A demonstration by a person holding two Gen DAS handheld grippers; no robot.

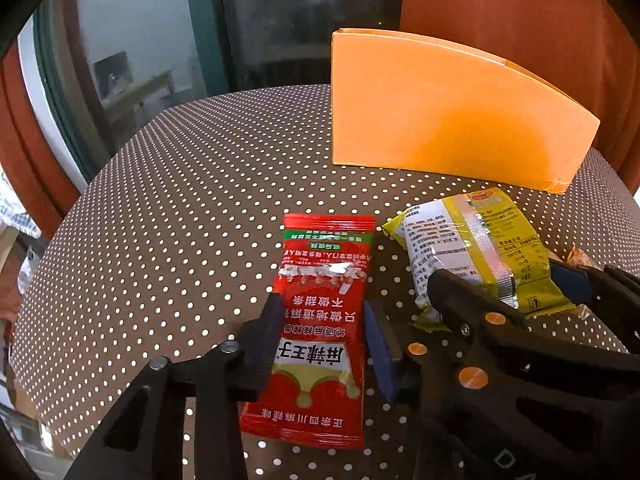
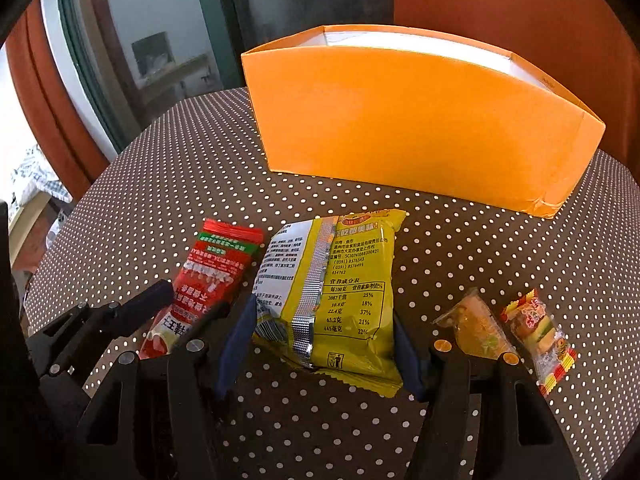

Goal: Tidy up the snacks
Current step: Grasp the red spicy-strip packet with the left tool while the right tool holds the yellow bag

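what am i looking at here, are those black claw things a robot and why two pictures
No robot: a person holds a two-finger grabbing tool in each hand, each with its own camera looking along the fingers, so you get one picture per tool. The left gripper has its jaws on either side of a red snack packet; the right gripper brackets a yellow snack bag. I can't tell whether either is squeezing yet. Both lie on a polka-dot table. Beside them are two small wrapped candies, and behind stands an open orange box.
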